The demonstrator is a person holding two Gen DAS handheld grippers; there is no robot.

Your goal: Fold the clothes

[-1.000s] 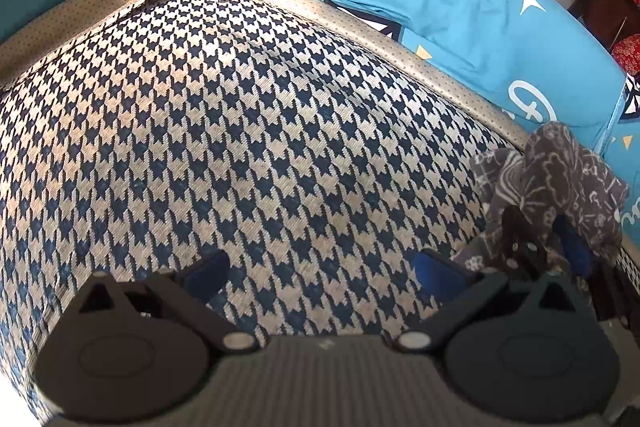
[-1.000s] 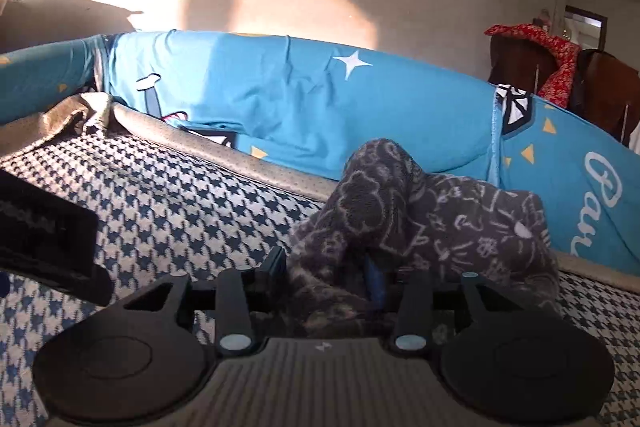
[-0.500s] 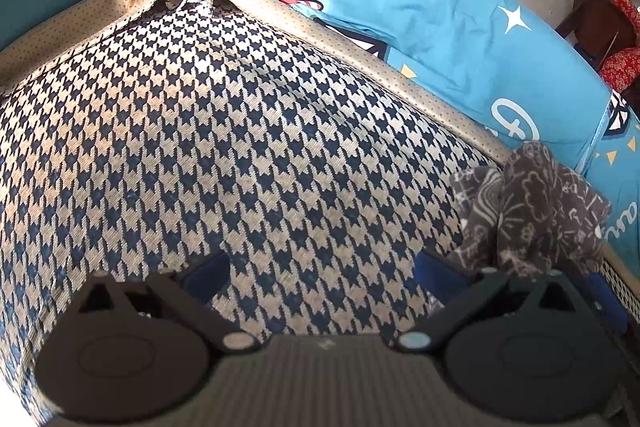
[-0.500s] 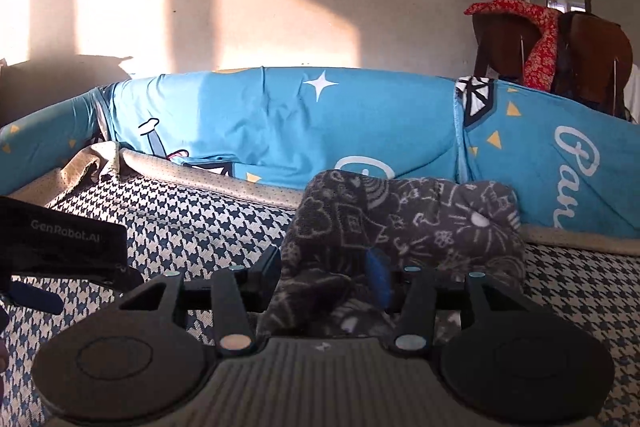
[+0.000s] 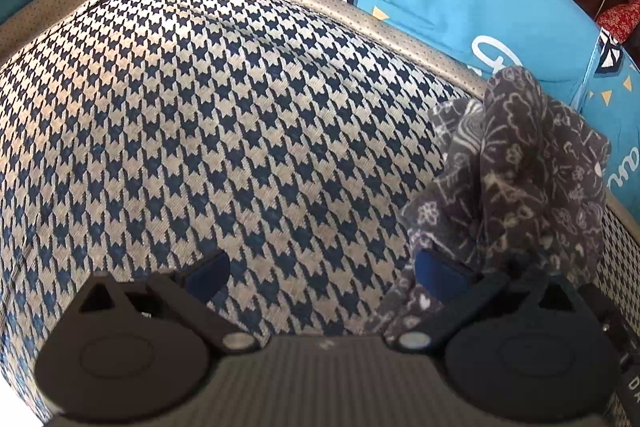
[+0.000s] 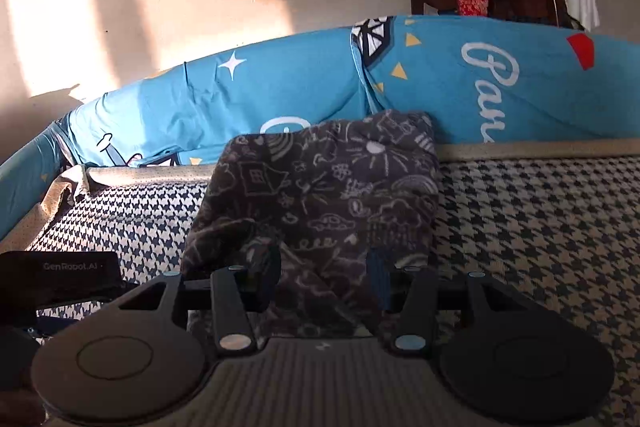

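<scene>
1. Dark grey doodle-print garment (image 6: 328, 195) sits bunched on the houndstooth cushion (image 5: 224, 115), clamped by the right gripper (image 6: 324, 279)
2. Left gripper (image 5: 320, 271) gapes wide, holding nothing, beside it

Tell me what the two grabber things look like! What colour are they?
Both are black. The left gripper and the right gripper each have two round black discs at the bottom, a grey ribbed plate between them, slim black arms with small silver rivets, and blue pads on the fingers. White lettering shows on the left gripper's body in the right wrist view.
</scene>
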